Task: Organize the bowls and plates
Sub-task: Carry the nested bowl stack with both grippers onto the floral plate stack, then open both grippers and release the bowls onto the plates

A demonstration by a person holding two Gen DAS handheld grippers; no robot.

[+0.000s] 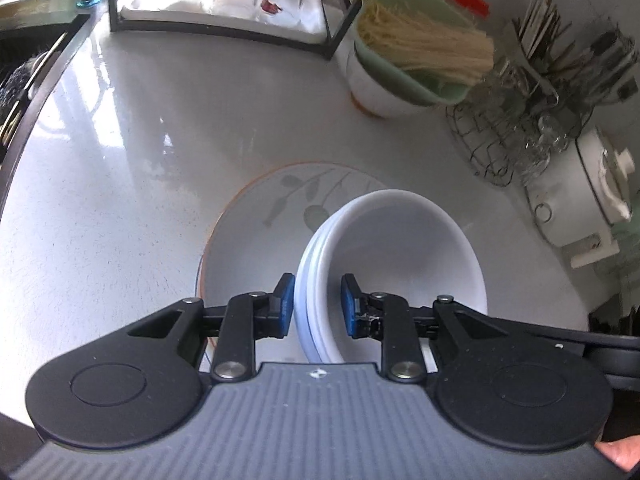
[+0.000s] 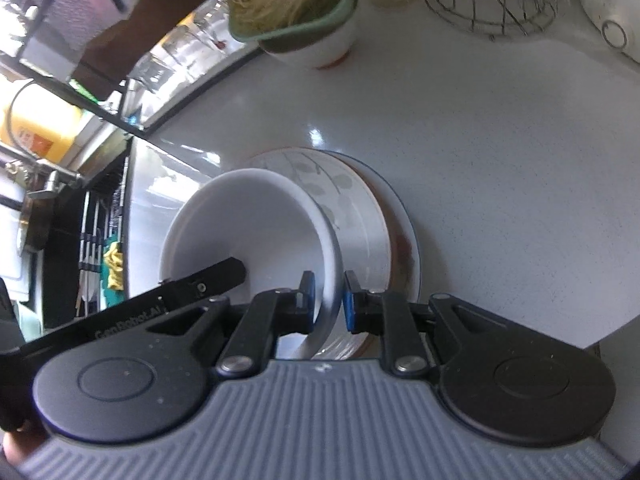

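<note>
white kitchen counter (image 1: 120,184) fills both views, with a glass rack at the back and a wire basket of cutlery at the side. your two grippers hold one stack of white bowls (image 1: 404,248) from opposite sides, just over a leaf-patterned plate (image 1: 260,236) that sits on the counter. the left gripper (image 1: 318,300) has one pad outside the stacked rims and one inside the bowl, so it pinches the wall. the right gripper (image 2: 329,300) does the same on the opposite rim, with its jaws narrow around the thin edge. in the right view the bowls (image 2: 256,224) are over the patterned plate (image 2: 360,216), which sits on other plates. the stack lies directly ahead of both finger pairs, tilted, with its opening toward the cameras. i judge the coming move is to lower it level onto the plate.
</note>
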